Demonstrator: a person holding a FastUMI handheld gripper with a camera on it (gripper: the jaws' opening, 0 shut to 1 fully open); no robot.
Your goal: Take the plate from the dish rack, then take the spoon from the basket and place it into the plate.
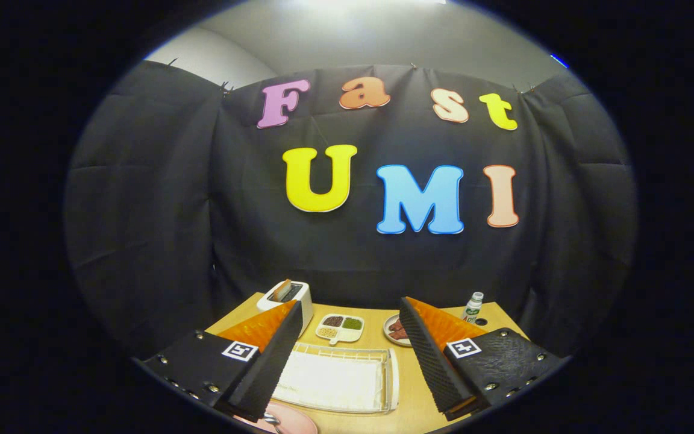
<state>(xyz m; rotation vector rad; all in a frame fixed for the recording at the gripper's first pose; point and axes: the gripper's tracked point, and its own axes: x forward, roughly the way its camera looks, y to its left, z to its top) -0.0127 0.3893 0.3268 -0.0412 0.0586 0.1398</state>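
My gripper [350,355] is open, its two fingers wide apart with nothing between them. Between and below the fingers lies a white wire dish rack [390,378] with a white cloth inside. Close under the left finger, a pink plate [294,421] rests on the wooden table [410,413], and a metal spoon [272,421] lies in it. The plate is partly hidden by the left finger.
A white toaster [297,293] with a slice in it stands at the back left. Beyond the rack sit a white divided dish [340,328] of grains and a small plate [393,329] with brown food. A small bottle [473,306] stands at the back right.
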